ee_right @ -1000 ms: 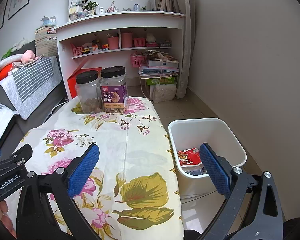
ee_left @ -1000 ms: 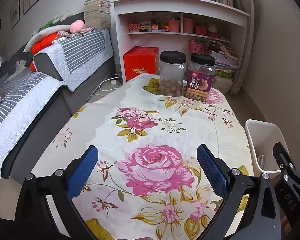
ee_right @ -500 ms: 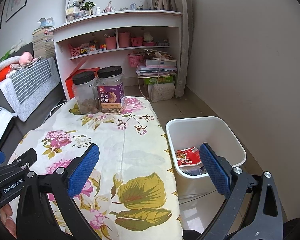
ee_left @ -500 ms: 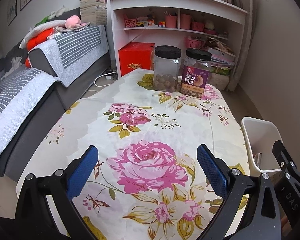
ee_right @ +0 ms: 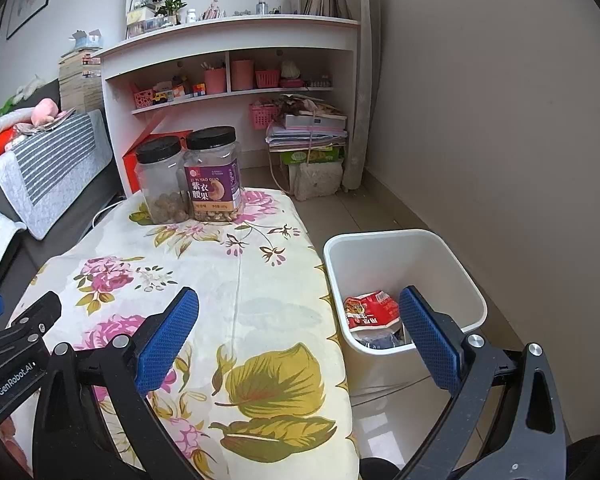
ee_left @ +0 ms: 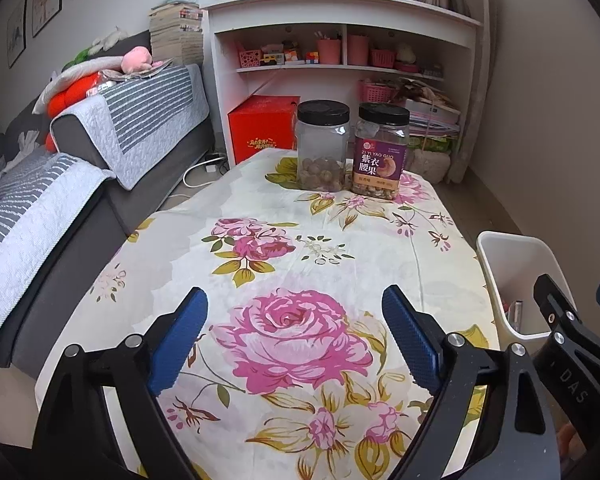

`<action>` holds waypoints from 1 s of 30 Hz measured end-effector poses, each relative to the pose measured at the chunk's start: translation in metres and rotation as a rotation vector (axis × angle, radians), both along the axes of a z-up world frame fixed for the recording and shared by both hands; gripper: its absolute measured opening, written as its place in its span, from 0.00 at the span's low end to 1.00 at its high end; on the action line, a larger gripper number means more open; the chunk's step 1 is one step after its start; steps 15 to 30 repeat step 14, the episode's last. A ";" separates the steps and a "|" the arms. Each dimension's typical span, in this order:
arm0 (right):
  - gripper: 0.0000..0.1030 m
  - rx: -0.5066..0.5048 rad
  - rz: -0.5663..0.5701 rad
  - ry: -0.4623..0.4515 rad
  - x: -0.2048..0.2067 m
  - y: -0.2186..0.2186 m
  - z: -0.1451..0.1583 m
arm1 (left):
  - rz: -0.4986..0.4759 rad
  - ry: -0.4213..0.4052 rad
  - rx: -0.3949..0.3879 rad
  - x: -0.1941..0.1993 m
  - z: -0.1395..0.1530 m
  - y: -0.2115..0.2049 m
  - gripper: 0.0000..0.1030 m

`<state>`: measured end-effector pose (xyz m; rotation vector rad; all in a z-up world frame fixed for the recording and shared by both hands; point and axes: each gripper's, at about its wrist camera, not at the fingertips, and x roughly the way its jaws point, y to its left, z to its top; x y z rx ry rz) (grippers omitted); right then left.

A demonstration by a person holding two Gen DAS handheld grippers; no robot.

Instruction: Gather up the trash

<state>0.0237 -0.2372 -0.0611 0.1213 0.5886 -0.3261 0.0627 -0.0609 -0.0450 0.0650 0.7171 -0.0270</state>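
purple jar label (ee_right: 212,190) reads "zi yi yao guo".

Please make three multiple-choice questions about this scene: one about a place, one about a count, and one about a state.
1. Where does the white bin stand?
A. on the table
B. on the floor beside the table's right edge
C. on the shelf

2. How many black-lidded jars stand on the floral tablecloth?
A. one
B. two
C. four

3. In what state are the left gripper and the right gripper?
A. both open and empty
B. both shut on trash
C. only the left is open

Answers: 1 B, the bin sits on the tiles next to the table. 2 B, a clear jar and a purple-labelled jar stand side by side. 3 A, each pair of blue pads is wide apart with nothing between.
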 end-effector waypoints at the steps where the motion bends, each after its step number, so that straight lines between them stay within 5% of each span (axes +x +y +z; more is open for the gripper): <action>1: 0.93 -0.001 0.000 0.001 0.000 0.000 0.000 | 0.001 -0.003 -0.001 0.000 0.001 0.000 0.84; 8: 0.93 -0.001 0.001 0.001 0.000 0.000 -0.001 | 0.014 -0.005 -0.016 0.000 0.003 0.003 0.93; 30: 0.93 0.000 0.000 0.001 0.000 0.001 -0.001 | 0.024 0.008 -0.034 0.002 0.001 0.005 0.93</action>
